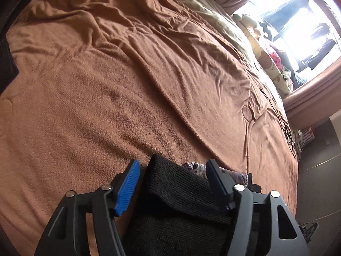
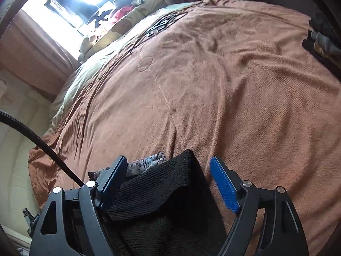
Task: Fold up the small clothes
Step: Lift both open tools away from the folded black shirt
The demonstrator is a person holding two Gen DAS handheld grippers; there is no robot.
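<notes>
Hovering with both sets of jaws apart — left gripper [image 1: 173,186] and right gripper [image 2: 170,184] each straddling, not pinching, the black knit garment [image 1: 179,189] lying close below on the brown blanket [image 1: 127,85], patterned cloth [image 1: 195,167] just beyond.

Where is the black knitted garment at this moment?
In both wrist views the black knitted garment lies low in the picture on the brown blanket, between each hand-held gripper's open fingers, beside a patterned cloth.
</notes>
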